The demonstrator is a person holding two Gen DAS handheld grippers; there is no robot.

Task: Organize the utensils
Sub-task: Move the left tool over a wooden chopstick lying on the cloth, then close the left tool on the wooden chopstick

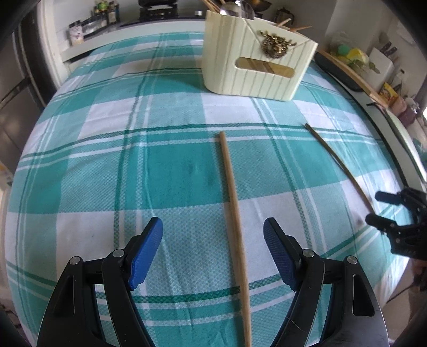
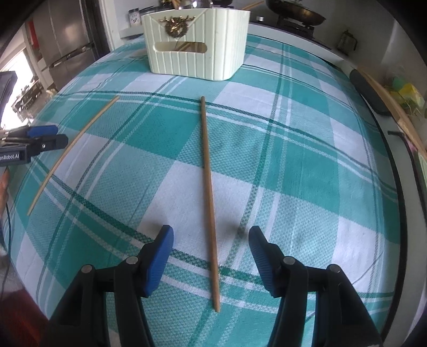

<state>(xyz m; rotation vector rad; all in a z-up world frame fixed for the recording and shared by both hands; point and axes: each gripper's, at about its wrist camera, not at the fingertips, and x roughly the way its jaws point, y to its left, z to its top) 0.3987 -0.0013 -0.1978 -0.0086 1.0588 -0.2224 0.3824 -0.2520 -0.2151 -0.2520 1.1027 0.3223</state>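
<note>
A pale wooden chopstick (image 1: 234, 213) lies on the teal checked cloth and runs between the fingers of my left gripper (image 1: 212, 227), which stands open with a gap on each side. A darker chopstick (image 2: 208, 186) lies likewise between the fingers of my open right gripper (image 2: 210, 232), touching neither pad. Each view also shows the other stick: the dark chopstick (image 1: 336, 160) at the right, the pale chopstick (image 2: 72, 149) at the left. The right gripper (image 1: 381, 209) and left gripper (image 2: 53, 135) show at the frame edges. A cream ribbed basket (image 1: 253, 66) (image 2: 197, 42) holding utensils stands at the far side.
The checked tablecloth (image 2: 307, 160) covers the whole table. A fridge (image 2: 66, 32) stands at the far left. Behind the basket are spice jars (image 1: 90, 26) and a dark pan (image 2: 296, 10). A long black object (image 2: 371, 90) and a wooden strip line the right edge.
</note>
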